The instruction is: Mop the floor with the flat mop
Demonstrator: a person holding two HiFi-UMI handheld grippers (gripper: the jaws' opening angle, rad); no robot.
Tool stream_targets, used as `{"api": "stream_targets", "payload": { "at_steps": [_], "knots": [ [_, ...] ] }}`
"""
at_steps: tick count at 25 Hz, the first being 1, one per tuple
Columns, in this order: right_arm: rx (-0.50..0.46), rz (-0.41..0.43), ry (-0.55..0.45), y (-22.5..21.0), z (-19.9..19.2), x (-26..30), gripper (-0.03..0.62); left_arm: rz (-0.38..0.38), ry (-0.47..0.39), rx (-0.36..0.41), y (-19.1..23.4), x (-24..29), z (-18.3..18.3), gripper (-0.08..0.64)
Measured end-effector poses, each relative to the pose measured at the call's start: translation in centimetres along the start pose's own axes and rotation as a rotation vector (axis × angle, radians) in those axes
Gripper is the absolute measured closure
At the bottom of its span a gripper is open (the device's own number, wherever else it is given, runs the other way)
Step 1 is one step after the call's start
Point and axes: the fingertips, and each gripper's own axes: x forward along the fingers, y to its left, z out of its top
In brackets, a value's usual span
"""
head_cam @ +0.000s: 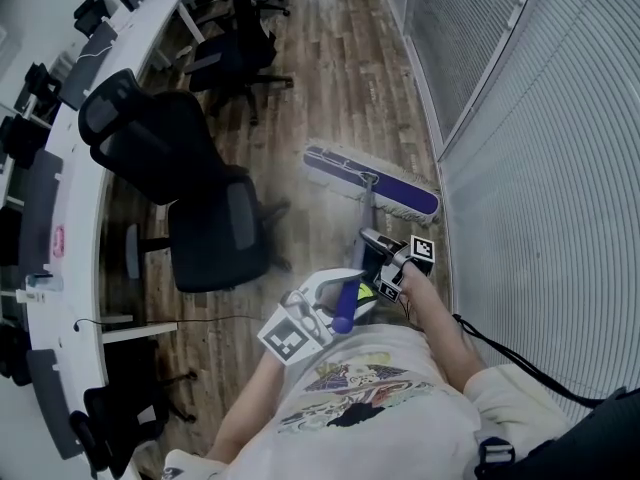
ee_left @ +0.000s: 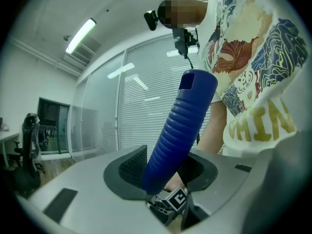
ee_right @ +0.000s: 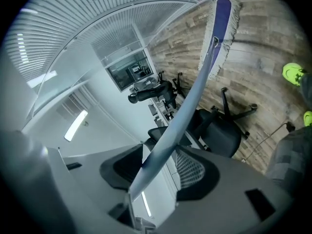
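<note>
The flat mop's purple head with a white fringe (head_cam: pixel 372 182) lies on the wood floor ahead, close to the glass wall. Its silver pole (head_cam: pixel 372 218) runs back toward my body. In the right gripper view the pole (ee_right: pixel 187 104) passes between the jaws of my right gripper (ee_right: pixel 158 172), with a gap showing on both sides of it. The mop head (ee_right: pixel 220 30) shows at the pole's far end. My left gripper (ee_left: pixel 163 172) is shut on the blue ribbed grip (ee_left: pixel 183 126) at the pole's top. In the head view the left gripper (head_cam: pixel 338 303) sits just behind the right gripper (head_cam: pixel 383 268).
A black office chair (head_cam: pixel 190 183) stands left of the mop, another (head_cam: pixel 240 48) farther back. A curved white desk (head_cam: pixel 80 168) lines the left side. A glass wall with blinds (head_cam: pixel 540 138) runs along the right. Yellow-green shoes (ee_right: pixel 292 73) show on the floor.
</note>
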Motion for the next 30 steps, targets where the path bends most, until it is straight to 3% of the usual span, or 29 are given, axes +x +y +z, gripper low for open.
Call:
{"api": "stream_targets", "payload": {
  "at_steps": [6,14,21,30],
  "knots": [
    [0.031,-0.04,-0.061,-2.7,-3.0,-1.2,0.407,-0.032,0.045,-0.015,-3.7,-2.6,-1.7,0.385],
    [0.057,-0.037,-0.127,-4.7,-9.7,-3.2,0.413,-0.03,-0.003,-0.042,-8.4,-7.6,0.3,0.385],
    [0.058,-0.044,-0.203,-10.0,-15.3,-6.2,0.417,-0.053,0.011,-0.044,-15.7,-12.3,-1.8,0.383],
    [0.022,-0.096,-0.155,-14.1,-23.6,-9.4,0.419,-0.067,0.021,-0.053,-23.7,-18.2,-1.8,0.382]
  ]
}}
